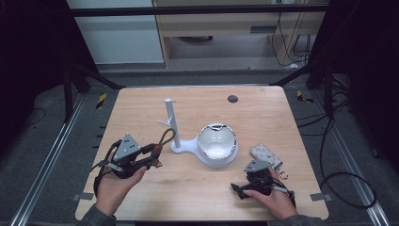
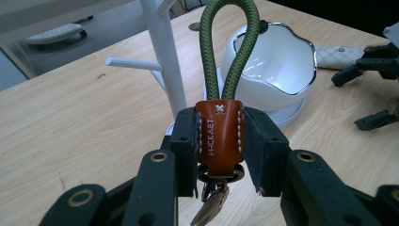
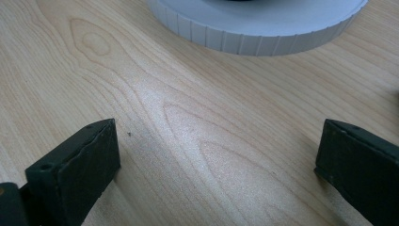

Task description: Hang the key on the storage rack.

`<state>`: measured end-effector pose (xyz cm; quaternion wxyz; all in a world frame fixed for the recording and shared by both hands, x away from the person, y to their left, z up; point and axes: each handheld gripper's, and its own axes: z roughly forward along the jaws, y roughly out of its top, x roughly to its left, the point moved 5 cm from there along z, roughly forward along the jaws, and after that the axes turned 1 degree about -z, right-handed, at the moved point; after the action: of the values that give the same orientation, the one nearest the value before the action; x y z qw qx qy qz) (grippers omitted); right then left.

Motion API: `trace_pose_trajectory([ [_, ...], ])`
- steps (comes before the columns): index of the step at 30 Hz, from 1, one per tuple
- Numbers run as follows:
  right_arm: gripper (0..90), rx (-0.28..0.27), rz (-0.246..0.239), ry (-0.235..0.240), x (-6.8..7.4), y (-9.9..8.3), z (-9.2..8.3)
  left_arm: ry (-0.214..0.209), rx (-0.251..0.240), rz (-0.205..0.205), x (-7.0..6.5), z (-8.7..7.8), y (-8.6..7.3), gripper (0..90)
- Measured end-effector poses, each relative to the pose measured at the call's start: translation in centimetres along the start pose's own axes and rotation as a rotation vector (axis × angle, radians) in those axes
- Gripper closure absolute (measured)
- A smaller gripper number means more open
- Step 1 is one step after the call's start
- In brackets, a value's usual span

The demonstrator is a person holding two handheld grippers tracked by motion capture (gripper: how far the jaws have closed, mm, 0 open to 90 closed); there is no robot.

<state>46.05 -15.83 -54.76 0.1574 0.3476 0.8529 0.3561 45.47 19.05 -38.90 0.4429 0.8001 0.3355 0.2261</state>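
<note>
- The left gripper [image 2: 219, 141] is seen clenched on the brown leather tab [image 2: 219, 134] of a keychain [image 1: 162, 141], one jaw pressed to each side of the tab
- A green cord loop [image 2: 229, 47] is carried upward from the tab, ahead of the jaws; metal rings and a key are seen hanging below it
- Just beyond the loop a white peg stand [image 2: 162, 61] is found, and a white bowl [image 2: 277, 66] with a shiny rim is placed past it to the right
- The right gripper [image 1: 244, 187] is rested low on the wooden table [image 3: 197, 141], its jaws spread wide with nothing held between them
- The ribbed white base [image 3: 263, 28] under the bowl is seen ahead of the right gripper's jaws
- A quilted beige pouch [image 1: 265, 154] is laid on the table just beside the right gripper, on its outer side
</note>
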Motion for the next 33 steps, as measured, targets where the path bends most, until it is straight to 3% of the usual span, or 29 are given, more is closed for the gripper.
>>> trace_pose_trajectory([
  [15, 0.4, 0.0, 0.001, -0.001, 0.0, 0.0, 0.0, 0.012, -0.043, -0.014, 0.5, -0.3, 1.7, 66.2],
  [24, 0.4, 0.0, 0.0, -0.001, 0.0, 0.0, 0.0, 0.039, -0.028, -0.03, 1.7, 0.8, 1.8, 66.2],
  [33, 0.4, 0.0, 0.0, -0.001, 0.0, 0.0, 0.0, 0.048, 0.012, -0.058, 2.6, 3.2, 1.1, 66.1],
])
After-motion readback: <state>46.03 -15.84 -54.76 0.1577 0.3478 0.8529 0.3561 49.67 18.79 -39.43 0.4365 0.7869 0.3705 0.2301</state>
